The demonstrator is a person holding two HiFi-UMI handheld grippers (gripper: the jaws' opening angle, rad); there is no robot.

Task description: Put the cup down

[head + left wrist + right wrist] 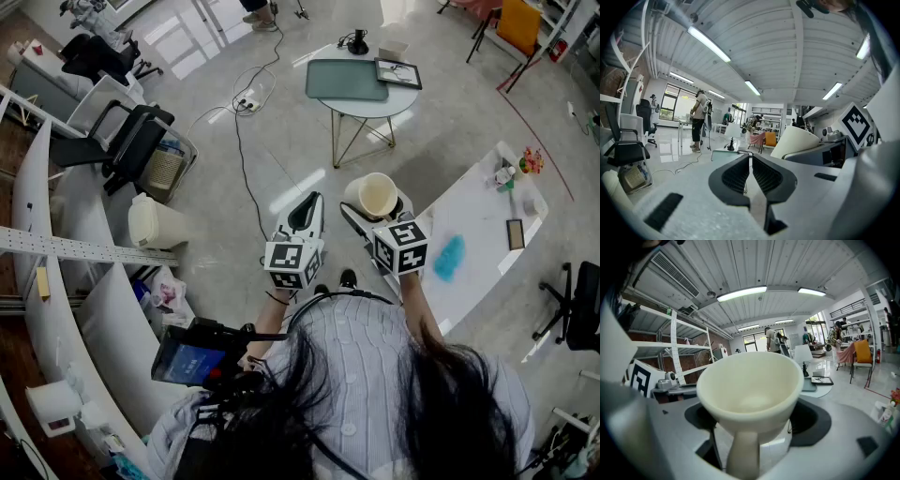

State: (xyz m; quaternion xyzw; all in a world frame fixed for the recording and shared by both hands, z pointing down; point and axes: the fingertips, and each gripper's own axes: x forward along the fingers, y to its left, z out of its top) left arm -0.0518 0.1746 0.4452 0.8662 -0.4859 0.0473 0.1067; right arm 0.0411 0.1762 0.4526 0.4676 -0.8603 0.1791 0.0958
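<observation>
Cup (751, 385), cream-coloured, is clamped between the widely spread jaws of the right gripper (754, 422), with a dark pad seen at each of its lower sides. Its handle is turned back toward the gripper and its mouth is seen to be empty. It is held in the air over the pale floor (300, 159), near the end of a white table (478, 211) and short of a round table (405, 101) on which a green tray (345, 80) is laid. The left gripper (751, 171) is held just beside it, with its jaws brought together on nothing. A blue cloth (450, 258) is seen on the white table.
</observation>
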